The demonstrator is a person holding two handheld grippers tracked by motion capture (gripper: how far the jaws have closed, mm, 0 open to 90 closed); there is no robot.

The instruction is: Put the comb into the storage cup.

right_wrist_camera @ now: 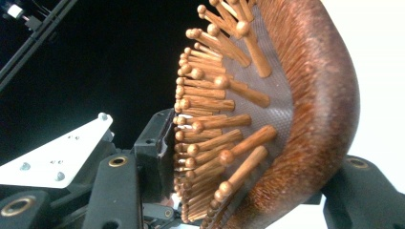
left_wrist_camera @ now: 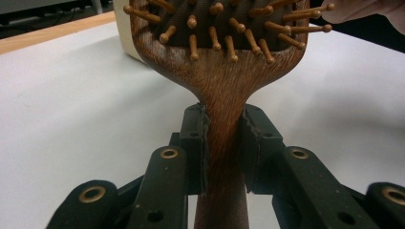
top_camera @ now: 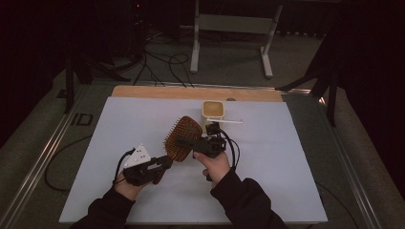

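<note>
Left gripper [top_camera: 165, 164]: I see my jaws clamped on the handle of the wooden hairbrush [top_camera: 183, 138], one pad on each side of its neck.
Right gripper [top_camera: 184, 141]: I have it closed across the brush head, one pad against the bristle tips, the other behind the wooden back.
Hairbrush: raised over the white sheet [top_camera: 119, 133], near the centre, head tilted toward 1 o'clock from my left gripper.
Cream cup [top_camera: 213, 112]: on the sheet at 12 o'clock from my right hand [top_camera: 215, 164], just beyond the brush.
</note>
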